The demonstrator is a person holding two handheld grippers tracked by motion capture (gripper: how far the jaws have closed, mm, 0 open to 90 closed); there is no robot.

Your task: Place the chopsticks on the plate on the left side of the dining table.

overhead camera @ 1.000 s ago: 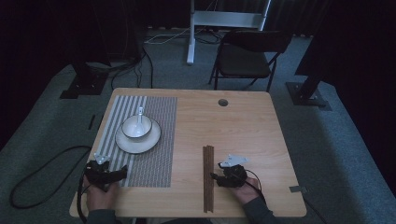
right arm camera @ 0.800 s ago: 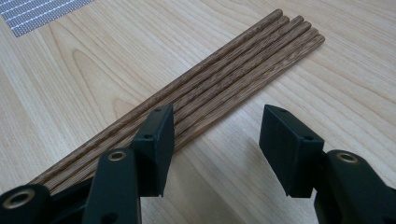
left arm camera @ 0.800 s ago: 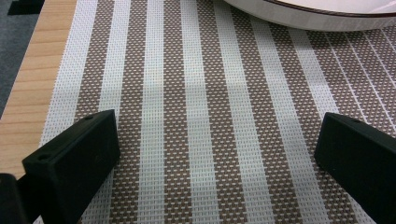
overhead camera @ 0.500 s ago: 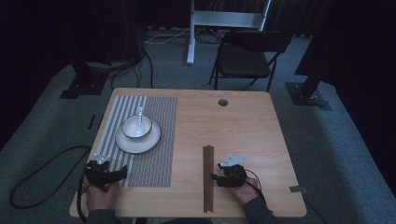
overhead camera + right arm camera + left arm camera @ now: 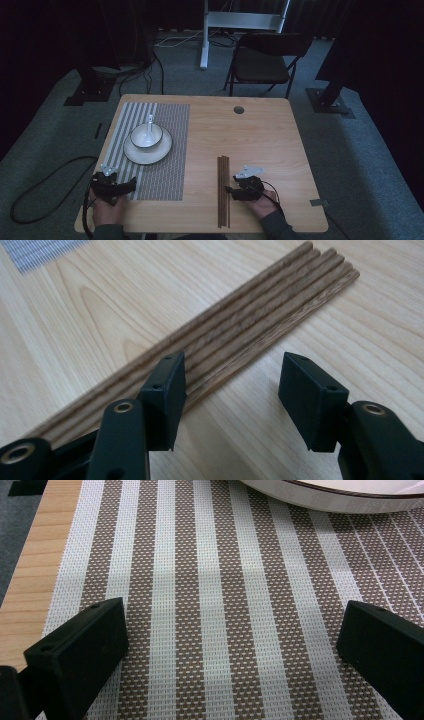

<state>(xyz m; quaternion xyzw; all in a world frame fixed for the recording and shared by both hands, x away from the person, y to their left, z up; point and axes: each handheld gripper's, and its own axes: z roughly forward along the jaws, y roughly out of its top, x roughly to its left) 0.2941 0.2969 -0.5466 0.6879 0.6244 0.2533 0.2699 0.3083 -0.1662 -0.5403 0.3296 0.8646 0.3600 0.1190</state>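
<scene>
A bundle of brown wooden chopsticks [image 5: 223,190] lies lengthwise on the table, right of the placemat. My right gripper [image 5: 232,192] stands open beside it. In the right gripper view the gripper [image 5: 230,400] has one jaw over the edge of the chopsticks [image 5: 260,320] and the other over bare wood. A white plate [image 5: 148,150] carries a bowl [image 5: 146,136] with a spoon [image 5: 150,121] in it. My left gripper [image 5: 124,184] rests open at the near edge of the striped placemat [image 5: 165,165]. In the left gripper view the gripper [image 5: 230,650] has nothing between its wide-set jaws, and the plate rim [image 5: 345,495] lies ahead.
The wooden table [image 5: 260,140] has a round cable hole [image 5: 238,109] near its far edge. A folding chair [image 5: 265,62] stands behind the table. Cables trail on the floor at left [image 5: 45,185]. The placemat's left edge meets bare wood [image 5: 30,570].
</scene>
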